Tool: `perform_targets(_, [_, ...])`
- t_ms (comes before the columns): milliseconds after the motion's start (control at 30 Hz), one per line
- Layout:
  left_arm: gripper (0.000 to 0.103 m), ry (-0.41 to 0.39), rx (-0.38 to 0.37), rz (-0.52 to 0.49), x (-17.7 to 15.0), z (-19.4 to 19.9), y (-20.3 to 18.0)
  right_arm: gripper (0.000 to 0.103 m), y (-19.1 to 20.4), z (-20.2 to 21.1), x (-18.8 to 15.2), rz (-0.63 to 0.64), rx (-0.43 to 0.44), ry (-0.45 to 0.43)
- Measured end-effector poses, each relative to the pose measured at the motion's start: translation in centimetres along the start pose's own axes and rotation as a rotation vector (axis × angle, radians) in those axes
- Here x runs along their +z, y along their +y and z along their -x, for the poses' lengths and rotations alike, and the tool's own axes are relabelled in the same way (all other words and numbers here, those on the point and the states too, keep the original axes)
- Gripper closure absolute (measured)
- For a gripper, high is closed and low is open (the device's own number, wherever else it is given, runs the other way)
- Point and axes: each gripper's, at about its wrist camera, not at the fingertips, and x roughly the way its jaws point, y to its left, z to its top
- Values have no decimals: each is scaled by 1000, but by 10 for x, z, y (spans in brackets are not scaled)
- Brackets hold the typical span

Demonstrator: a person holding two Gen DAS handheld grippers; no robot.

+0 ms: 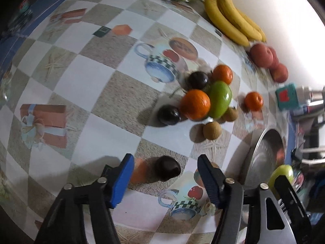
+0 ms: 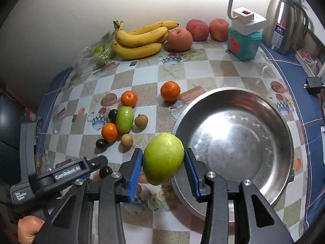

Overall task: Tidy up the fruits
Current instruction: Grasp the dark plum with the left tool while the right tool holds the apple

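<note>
My right gripper point(image 2: 163, 151) is shut on a large green fruit point(image 2: 163, 158), held above the cloth beside the rim of a steel bowl point(image 2: 243, 142). My left gripper point(image 1: 166, 157) points down over a dark plum point(image 1: 167, 170). The plum lies on the cloth between the blue pads point(image 1: 121, 181), with a gap on each side. Farther out is a cluster of loose fruit: oranges point(image 1: 195, 103), a smaller green fruit point(image 1: 220, 99), two dark plums point(image 1: 168, 114) and brown longans point(image 1: 211, 130). In the right wrist view the left gripper point(image 2: 97, 168) is low at the left.
Bananas point(image 2: 140, 38) and three peaches point(image 2: 179, 39) line the wall, next to a plastic bag of green fruit point(image 2: 99, 52). A teal box with a white lamp base point(image 2: 243, 42), a steel thermos point(image 2: 284, 20) and a black charger point(image 2: 313, 82) stand at the back right.
</note>
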Motion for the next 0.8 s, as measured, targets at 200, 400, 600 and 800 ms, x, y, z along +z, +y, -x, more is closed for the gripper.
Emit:
perform_targets(200, [53,24,44,-55,-4,-17,-17,60,1,-4,-3,-2,28,17])
perform_targets(400, [55,12,51,-72,-7,-21,-30,60,2,-4,-4,-2,36,21])
perform_targets(600, [66,2,82,-90,-8,-20,-30,60,-1,-6,-4,-12,44,27])
perform_targets(800, [71,7,75,-85,-7,-19,-26,60,-3,-6,-3,-22,56,36])
